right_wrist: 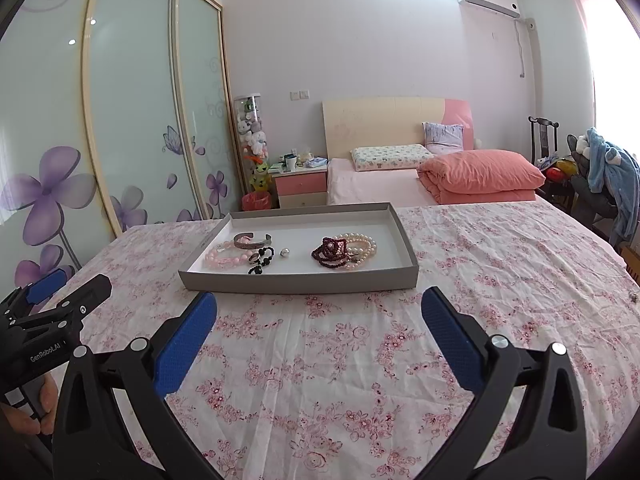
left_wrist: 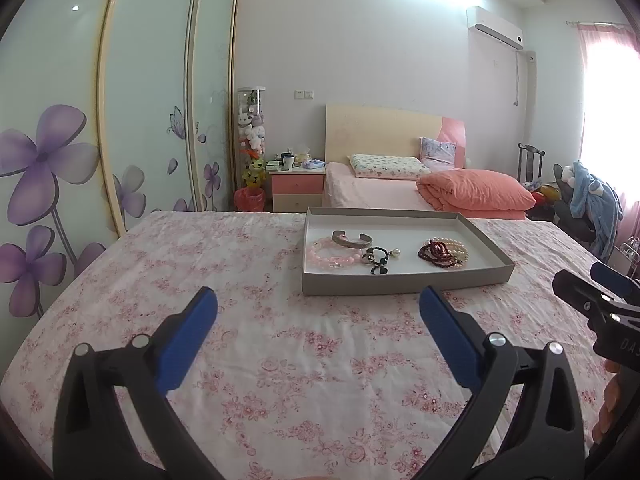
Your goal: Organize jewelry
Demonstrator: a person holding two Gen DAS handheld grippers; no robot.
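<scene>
Bed with floral sheet carries a grey tray; all jewelry seen lies inside it. Pearl strands touch dark red beads at tray's right, pink beads, metal cuff, black beads and a small silver ball at its left. Left claw spread wide, holding nothing, tray ahead and slightly right of it. Right claw spread too, empty, tray straight ahead, near, not touching. Step unclear: fits pieces already gathered into tray, or sorting within tray pending. A tiny dark speck on the sheet far right, too small to tell
</scene>
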